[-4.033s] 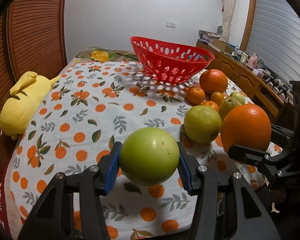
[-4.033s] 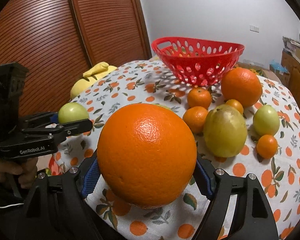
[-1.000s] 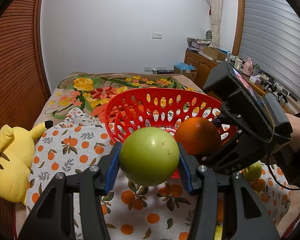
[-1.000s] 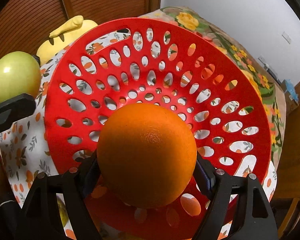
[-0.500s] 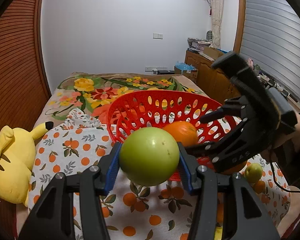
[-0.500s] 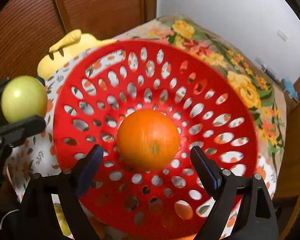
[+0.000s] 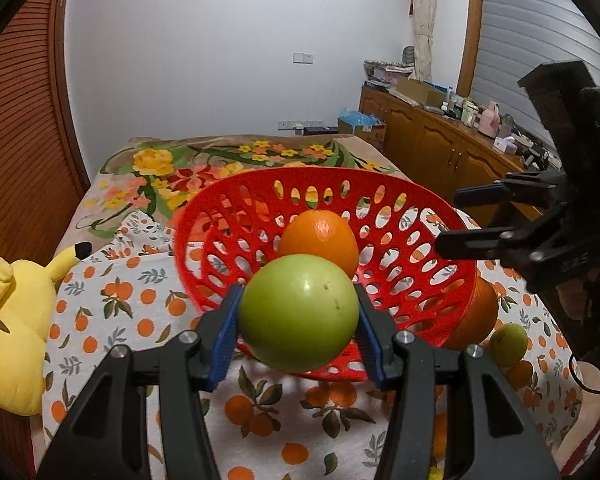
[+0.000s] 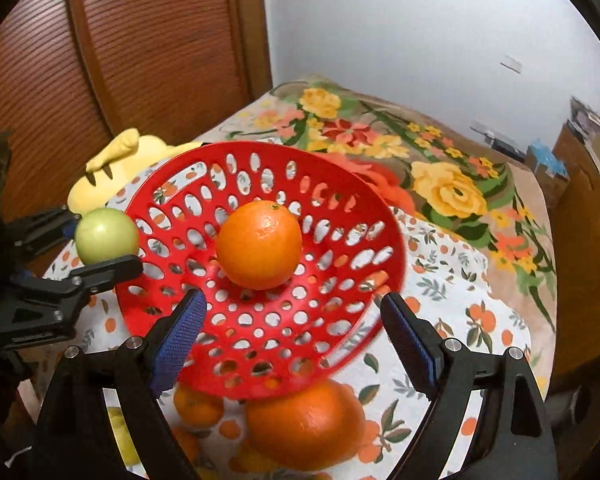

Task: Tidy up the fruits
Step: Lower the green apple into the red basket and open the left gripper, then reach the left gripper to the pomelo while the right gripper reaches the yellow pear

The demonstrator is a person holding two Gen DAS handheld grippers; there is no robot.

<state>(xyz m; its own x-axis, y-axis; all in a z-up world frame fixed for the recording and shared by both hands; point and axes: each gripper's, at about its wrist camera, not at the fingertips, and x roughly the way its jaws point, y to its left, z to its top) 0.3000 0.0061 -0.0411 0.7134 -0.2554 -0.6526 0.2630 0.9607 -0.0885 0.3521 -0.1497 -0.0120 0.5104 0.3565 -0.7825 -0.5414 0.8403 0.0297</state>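
Observation:
A red perforated basket (image 7: 404, 280) (image 8: 340, 320) stands on the orange-print cloth. A large orange (image 7: 320, 240) (image 8: 260, 244) lies inside it. My left gripper (image 7: 298, 328) is shut on a green apple (image 7: 298, 316) at the basket's near left rim; the apple also shows in the right wrist view (image 8: 106, 236). My right gripper (image 8: 292, 336) is open and empty above the basket's near side; in the left wrist view it (image 7: 456, 220) hangs over the right rim.
Another large orange (image 8: 304, 428), smaller oranges (image 8: 198, 404) and a small green fruit (image 7: 508, 340) lie on the cloth beside the basket. A yellow plush toy (image 7: 8, 332) lies at the left. Wooden cabinets (image 7: 432, 148) stand at the right.
My right gripper has opened, let the large orange go into the basket and drawn back and up. My left gripper has moved the green apple closer to the basket rim.

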